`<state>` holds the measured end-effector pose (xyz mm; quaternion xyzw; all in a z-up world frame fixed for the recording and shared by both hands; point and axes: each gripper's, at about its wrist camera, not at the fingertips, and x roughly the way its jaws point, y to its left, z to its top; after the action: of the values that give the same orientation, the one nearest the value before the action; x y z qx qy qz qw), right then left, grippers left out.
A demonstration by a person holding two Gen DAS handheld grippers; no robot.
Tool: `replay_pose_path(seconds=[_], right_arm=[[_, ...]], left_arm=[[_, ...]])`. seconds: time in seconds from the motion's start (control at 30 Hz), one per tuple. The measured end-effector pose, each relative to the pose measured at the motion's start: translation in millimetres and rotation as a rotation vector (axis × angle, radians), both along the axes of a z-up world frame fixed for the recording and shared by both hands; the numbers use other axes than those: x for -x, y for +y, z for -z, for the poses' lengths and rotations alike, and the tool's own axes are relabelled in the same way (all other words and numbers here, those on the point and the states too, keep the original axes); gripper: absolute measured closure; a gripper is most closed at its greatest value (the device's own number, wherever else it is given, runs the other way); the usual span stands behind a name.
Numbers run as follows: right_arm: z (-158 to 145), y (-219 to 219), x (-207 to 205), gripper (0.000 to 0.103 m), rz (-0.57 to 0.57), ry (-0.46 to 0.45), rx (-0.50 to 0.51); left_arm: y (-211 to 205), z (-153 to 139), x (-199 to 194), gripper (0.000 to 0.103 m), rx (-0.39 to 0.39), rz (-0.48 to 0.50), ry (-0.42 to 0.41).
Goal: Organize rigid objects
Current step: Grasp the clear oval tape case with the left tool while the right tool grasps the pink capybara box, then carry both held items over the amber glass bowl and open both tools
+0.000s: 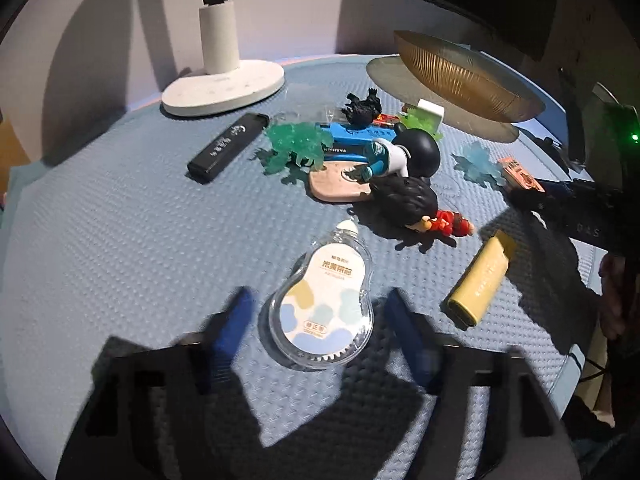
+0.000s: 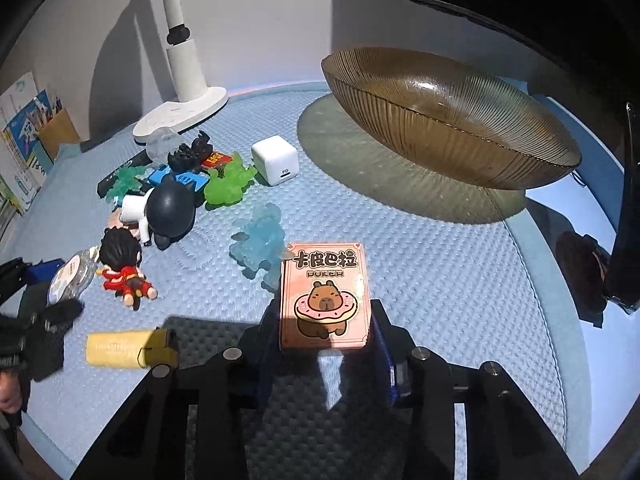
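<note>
Blue dimpled mat (image 1: 120,220) covers the table under both tools. Right gripper (image 2: 326,320) has its jaws closed on a pink poker card box (image 2: 323,296), held just above the mat. Left gripper (image 1: 320,320) is spread open around a correction tape dispenser (image 1: 324,304) still lying flat. Beyond, figurines, a yellow lighter (image 1: 480,284) and a white charger (image 2: 275,160) lie scattered; the amber glass bowl (image 2: 440,120) looks empty, so sorting seems barely begun

The left wrist camera looks down close over the blue mat (image 1: 120,220) toward the lamp (image 1: 222,80); the right wrist camera faces the bowl (image 2: 448,120); both see the toys.
</note>
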<state>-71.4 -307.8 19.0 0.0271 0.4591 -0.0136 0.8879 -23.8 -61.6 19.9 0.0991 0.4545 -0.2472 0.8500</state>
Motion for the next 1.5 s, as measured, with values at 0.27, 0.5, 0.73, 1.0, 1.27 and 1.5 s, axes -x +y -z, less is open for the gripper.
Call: replay_pose_path(seconds=[0.27, 0.5, 0.73, 1.0, 1.27, 1.5], right_arm=[[-30, -20, 20, 0.063, 0.048, -0.078, -0.034], [-94, -56, 19, 0.063, 0.109, -0.22, -0.024], [-113, -94, -27, 0.063, 0.178, -0.218, -0.053], [-83, -112, -54, 0.063, 0.227, -0.081, -0.055], [-84, -128, -49, 0.039, 0.261, -0.09, -0.128], [-95, -119, -11, 0.038, 0.215, -0.158, -0.172]], left_arm=[[-6, -40, 9, 0.057, 0.097, -0.034, -0.068], [-70, -111, -16, 0.057, 0.2, 0.06, -0.193], [-162, -126, -69, 0.057, 0.21, 0.14, -0.181], [-215, -86, -101, 0.057, 0.155, 0.159, -0.066], [-221, -91, -98, 0.023, 0.146, 0.131, -0.104], [-135, -118, -60, 0.023, 0.215, 0.041, -0.166]])
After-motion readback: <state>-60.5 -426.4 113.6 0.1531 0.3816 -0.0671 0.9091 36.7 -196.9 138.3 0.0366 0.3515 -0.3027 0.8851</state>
